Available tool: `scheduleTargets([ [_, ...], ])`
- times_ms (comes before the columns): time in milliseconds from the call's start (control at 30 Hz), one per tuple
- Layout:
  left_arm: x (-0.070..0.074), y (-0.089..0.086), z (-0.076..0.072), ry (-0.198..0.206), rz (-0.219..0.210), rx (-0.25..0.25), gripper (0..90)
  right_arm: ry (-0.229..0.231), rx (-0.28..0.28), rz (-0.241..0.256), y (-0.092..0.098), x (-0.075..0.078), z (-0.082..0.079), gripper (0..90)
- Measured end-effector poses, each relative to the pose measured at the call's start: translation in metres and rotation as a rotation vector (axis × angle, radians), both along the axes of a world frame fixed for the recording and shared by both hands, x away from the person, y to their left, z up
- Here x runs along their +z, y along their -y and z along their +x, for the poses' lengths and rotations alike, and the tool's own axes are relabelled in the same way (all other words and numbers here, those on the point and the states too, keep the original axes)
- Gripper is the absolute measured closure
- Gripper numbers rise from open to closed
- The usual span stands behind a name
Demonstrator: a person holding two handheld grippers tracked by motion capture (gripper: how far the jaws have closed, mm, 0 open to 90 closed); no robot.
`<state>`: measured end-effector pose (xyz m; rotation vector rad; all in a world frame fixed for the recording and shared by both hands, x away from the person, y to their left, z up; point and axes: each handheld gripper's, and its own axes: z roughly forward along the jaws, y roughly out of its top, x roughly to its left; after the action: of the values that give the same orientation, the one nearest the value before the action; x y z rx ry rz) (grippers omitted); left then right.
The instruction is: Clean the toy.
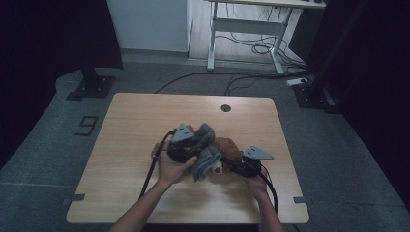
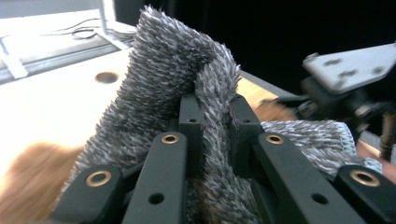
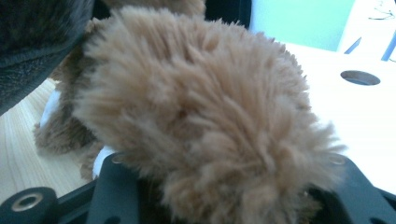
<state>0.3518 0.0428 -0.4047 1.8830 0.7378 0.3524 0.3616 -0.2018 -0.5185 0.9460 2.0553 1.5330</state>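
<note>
Grey shaggy fabric point(image 2: 173, 70): a soft upright fold pinched between the left gripper point(image 2: 212, 126) fingers. Brown plush toy point(image 3: 201, 121): long fluffy pile, rounded, bulging over the right gripper point(image 1: 241, 166); its grip cannot be told.

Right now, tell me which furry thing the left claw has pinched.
The grey fuzzy cloth, folded between the left claw jaws. The brown plush toy sits at the right claw instead.

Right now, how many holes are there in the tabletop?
1: a round hole near the far edge of the wooden table, beyond both grippers. The toy and hands could hide others.
</note>
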Motion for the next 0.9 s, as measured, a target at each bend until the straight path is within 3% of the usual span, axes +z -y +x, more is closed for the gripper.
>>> scheduleTargets([
  [67, 0.002, 0.024, 0.003, 0.000, 0.028, -0.026, 78.7, -0.007, 0.005, 0.001, 0.001, -0.001, -0.001, 46.5],
  [100, 0.002, 0.024, 0.003, 0.000, 0.028, -0.026, 78.6, -0.010, 0.006, 0.004, 0.001, -0.001, -0.001, 46.1],
  [133, -0.002, 0.045, 0.007, -0.004, 0.054, -0.038, 78.4, -0.016, 0.006, 0.008, 0.001, -0.002, -0.002, 45.6],
  [167, -0.002, 0.045, 0.007, -0.004, 0.054, -0.038, 78.3, -0.016, 0.006, 0.008, 0.001, -0.002, -0.002, 45.6],
  [200, -0.008, 0.061, 0.011, -0.006, 0.084, -0.037, 78.1, -0.021, 0.003, 0.016, 0.002, -0.004, -0.002, 45.2],
  [300, -0.026, 0.075, 0.020, -0.023, 0.158, -0.028, 77.5, -0.029, 0.005, 0.026, 0.004, -0.008, -0.002, 45.0],
  [333, -0.031, 0.078, 0.021, -0.011, 0.191, -0.022, 77.5, -0.030, 0.007, 0.026, 0.004, -0.008, -0.003, 45.0],
  [367, -0.031, 0.078, 0.021, -0.011, 0.191, -0.022, 77.6, -0.030, 0.007, 0.026, 0.004, -0.008, -0.003, 45.0],
  [400, -0.038, 0.079, 0.021, 0.023, 0.226, -0.016, 77.7, -0.031, 0.011, 0.010, 0.003, -0.008, -0.004, 44.8],
  [533, -0.040, 0.070, 0.016, 0.097, 0.290, 0.031, 77.9, -0.034, 0.014, 0.014, 0.004, -0.009, -0.003, 44.8],
  [600, -0.043, 0.057, 0.018, 0.096, 0.308, 0.055, 78.0, -0.037, 0.013, 0.022, 0.004, -0.010, -0.003, 44.8],
  [667, -0.048, 0.038, 0.023, 0.063, 0.280, 0.081, 78.0, -0.047, 0.013, 0.039, 0.006, -0.011, -0.002, 44.7],
  [733, -0.048, 0.017, 0.026, 0.022, 0.210, 0.097, 78.2, -0.056, 0.016, 0.048, 0.007, -0.012, -0.001, 44.7],
  [767, -0.047, 0.008, 0.027, 0.015, 0.194, 0.105, 78.3, -0.058, 0.016, 0.049, 0.007, -0.012, -0.001, 44.8],
  [900, -0.044, -0.024, 0.024, 0.035, 0.220, 0.144, 78.6, -0.059, 0.015, 0.057, 0.007, -0.012, -0.001, 44.8],
])
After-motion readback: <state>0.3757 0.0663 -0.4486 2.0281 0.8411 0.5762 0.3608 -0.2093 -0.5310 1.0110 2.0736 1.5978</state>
